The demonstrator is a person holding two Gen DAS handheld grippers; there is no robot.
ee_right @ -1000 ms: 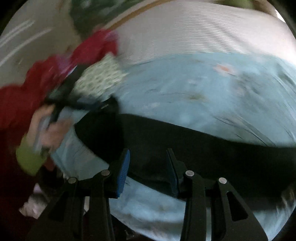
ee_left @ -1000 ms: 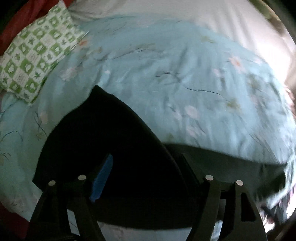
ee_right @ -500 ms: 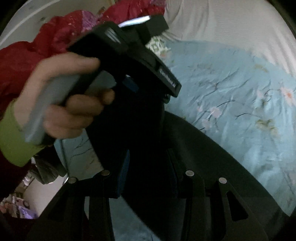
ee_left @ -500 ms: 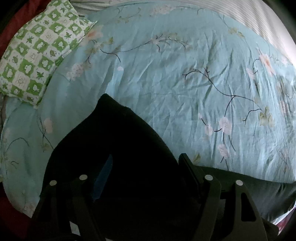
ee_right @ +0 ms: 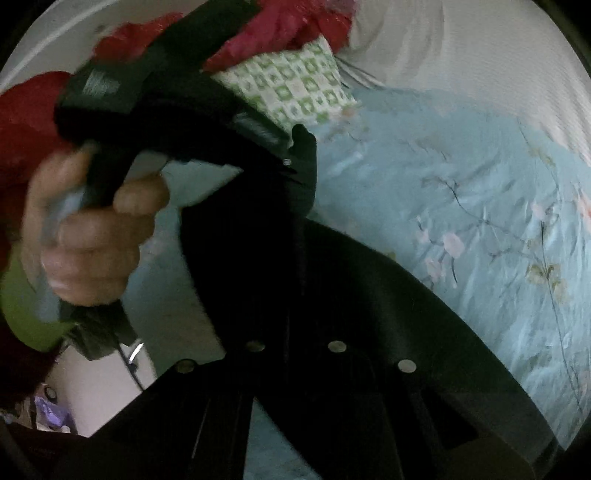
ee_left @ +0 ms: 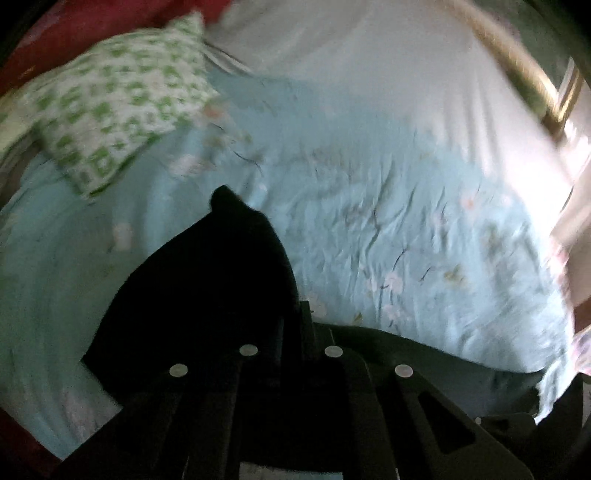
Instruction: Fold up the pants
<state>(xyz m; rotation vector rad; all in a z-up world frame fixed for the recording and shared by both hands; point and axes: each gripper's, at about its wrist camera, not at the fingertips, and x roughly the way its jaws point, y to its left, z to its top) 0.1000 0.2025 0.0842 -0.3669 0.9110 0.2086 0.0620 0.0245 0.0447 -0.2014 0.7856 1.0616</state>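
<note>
Much is dark or blurred. In the left wrist view the left gripper [ee_left: 291,332] sits at the bottom centre with its two fingers drawn close together on the black pants [ee_left: 207,291]; the fingertips are lost in the dark cloth, so the exact pinch point cannot be made out. The pants rise from the gripper to a peak in the middle left of the frame, and a dim band of them runs off to the lower right, cut off by the lens edge.

In the right wrist view the right gripper [ee_right: 295,332] at the bottom centre also has its fingers nearly together, with black cloth [ee_right: 351,295] covering them; it appears clamped on the pants, though the tips are hidden. The left hand [ee_right: 85,240], in the left of the frame, grips the handle of the other tool, which blocks the upper left.

The pants lie and hang over a light blue flowered bedspread [ee_left: 406,221]. A green-and-white checked pillow [ee_left: 122,110] lies at the upper left, beside red fabric [ee_right: 295,26] and a pale sheet [ee_left: 369,74] beyond.
</note>
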